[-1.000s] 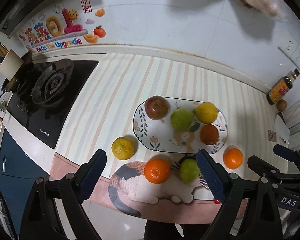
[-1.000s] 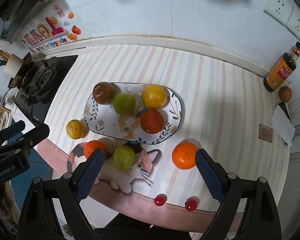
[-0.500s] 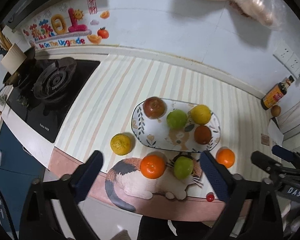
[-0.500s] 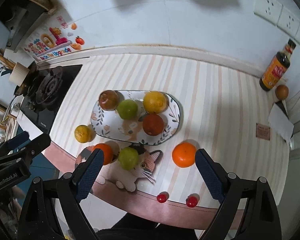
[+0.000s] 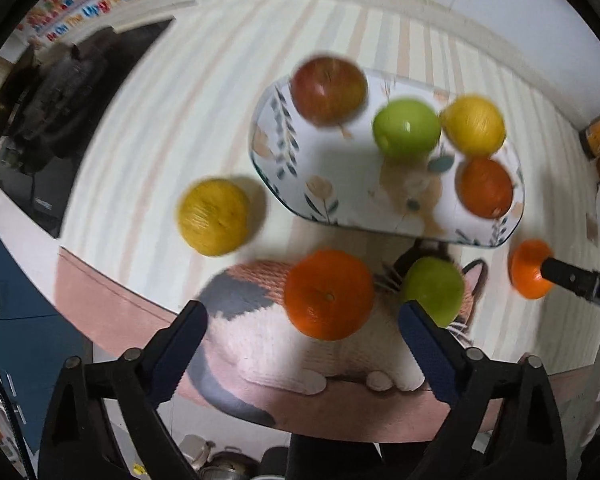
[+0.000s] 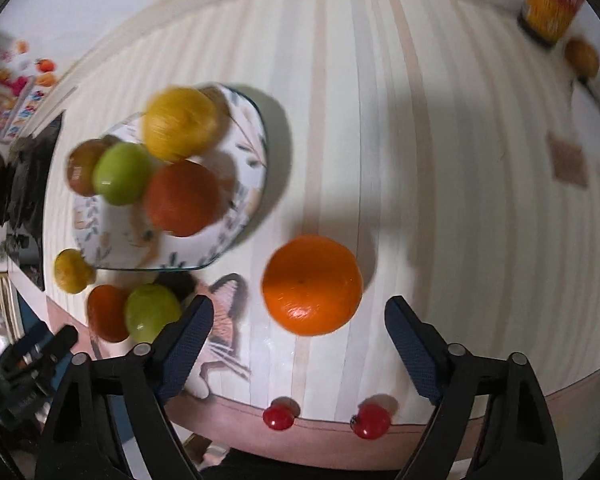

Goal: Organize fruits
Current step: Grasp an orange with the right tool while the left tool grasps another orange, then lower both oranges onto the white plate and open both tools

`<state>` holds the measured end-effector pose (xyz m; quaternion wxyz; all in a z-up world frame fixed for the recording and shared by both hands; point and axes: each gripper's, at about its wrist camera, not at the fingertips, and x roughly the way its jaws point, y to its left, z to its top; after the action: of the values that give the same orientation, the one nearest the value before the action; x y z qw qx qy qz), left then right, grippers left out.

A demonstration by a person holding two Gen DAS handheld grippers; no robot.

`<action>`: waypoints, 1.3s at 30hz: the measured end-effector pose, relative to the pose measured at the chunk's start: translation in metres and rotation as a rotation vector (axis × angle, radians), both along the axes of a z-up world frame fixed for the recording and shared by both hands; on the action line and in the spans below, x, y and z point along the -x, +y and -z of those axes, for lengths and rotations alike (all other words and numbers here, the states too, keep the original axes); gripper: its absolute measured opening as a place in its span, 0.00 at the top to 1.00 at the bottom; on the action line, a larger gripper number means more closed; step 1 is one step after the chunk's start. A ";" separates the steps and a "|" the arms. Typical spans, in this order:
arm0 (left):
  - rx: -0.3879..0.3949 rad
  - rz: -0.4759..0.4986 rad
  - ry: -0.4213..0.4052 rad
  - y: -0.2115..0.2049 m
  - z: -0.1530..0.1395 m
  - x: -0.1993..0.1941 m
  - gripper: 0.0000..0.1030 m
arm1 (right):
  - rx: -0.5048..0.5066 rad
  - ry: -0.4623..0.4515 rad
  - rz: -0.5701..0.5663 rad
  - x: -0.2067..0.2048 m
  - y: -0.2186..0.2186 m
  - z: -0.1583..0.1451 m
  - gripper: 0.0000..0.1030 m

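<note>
A black gas stove and yellow-labelled bottle flank the striped counter.

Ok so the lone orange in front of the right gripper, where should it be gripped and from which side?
Grip the orange across its widest middle, coming straight down from above. It sits stem-dimple up, apart from the plate, with bare mat either side, so the open right gripper already straddling it can probably close on the round flanks without bumping anything.
</note>
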<state>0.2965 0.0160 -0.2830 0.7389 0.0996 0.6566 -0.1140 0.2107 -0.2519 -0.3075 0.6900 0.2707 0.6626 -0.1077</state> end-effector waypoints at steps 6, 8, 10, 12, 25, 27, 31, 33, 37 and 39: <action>-0.013 0.051 0.052 -0.013 0.028 -0.001 0.12 | 0.013 0.043 -0.030 -0.006 0.004 0.024 0.33; -0.020 0.054 0.061 -0.015 0.035 -0.003 0.32 | 0.031 0.044 -0.045 -0.007 0.006 0.025 0.35; 0.022 0.045 0.084 -0.015 0.040 -0.004 0.39 | 0.015 0.050 -0.061 -0.004 0.008 0.026 0.35; 0.023 0.045 0.060 -0.016 0.038 -0.004 0.40 | -0.017 0.059 -0.085 0.001 0.015 0.027 0.35; 0.023 0.065 0.024 -0.025 0.034 -0.008 0.41 | -0.023 0.067 -0.146 0.016 0.039 0.031 0.35; 0.039 0.066 0.023 -0.023 0.027 -0.004 0.41 | -0.014 0.052 -0.153 0.016 0.045 0.025 0.35; 0.092 0.078 -0.005 -0.014 -0.003 0.001 0.41 | -0.041 -0.008 -0.158 0.004 0.058 0.000 0.35; 0.116 0.082 -0.022 -0.010 -0.019 -0.003 0.41 | -0.048 -0.051 -0.179 -0.005 0.067 -0.014 0.35; 0.144 0.064 -0.050 0.003 -0.043 -0.029 0.41 | -0.070 -0.115 -0.244 -0.041 0.099 -0.032 0.35; 0.136 0.052 -0.060 0.006 -0.046 -0.046 0.41 | -0.061 -0.133 -0.270 -0.057 0.111 -0.035 0.35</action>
<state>0.3427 0.0222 -0.2369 0.7600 0.0698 0.6221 -0.1744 0.2676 -0.1410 -0.2729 0.7319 0.2066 0.6489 0.0244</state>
